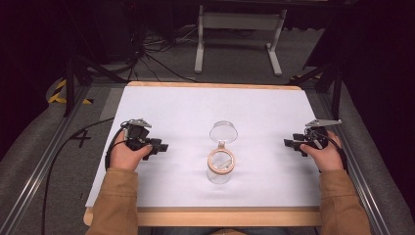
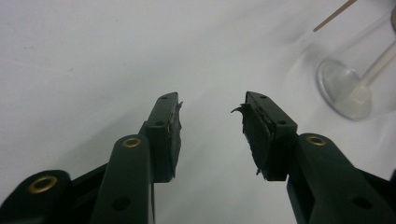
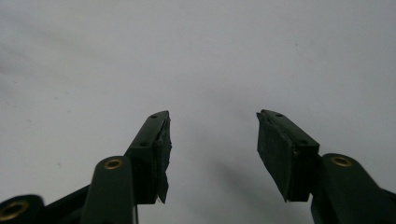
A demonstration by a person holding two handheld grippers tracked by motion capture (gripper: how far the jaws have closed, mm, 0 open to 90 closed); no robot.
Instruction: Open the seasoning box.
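Fingers, left: black pads stand apart with nothing but white table between them; released, holding nothing.
Fingers, right: black pads are spread wide over bare white surface; released as well, nothing in the gap.
Sleeves: two tan sleeves come in from the near edge, one at each side of the table.
Left gripper: sits low over the table at the left, jaws pointing inward toward the middle, a black cable trailing off behind it.
Right gripper: sits low at the right side, jaws pointing inward, well apart from anything on the table.
Jar: clear glass jar standing upright in the middle of the table, between the two grippers and touched by neither; a tan wooden ring frames its mouth.
Lid: round clear lid swung back on the far side of the jar, hinged to the ring; the jar is open.
Jar from the left gripper view: its clear base shows at the upper right, off the line of the jaws.
Table: white sheet on a wooden board.
Beyond the table: grey floor, black cables and the legs of a white stand.
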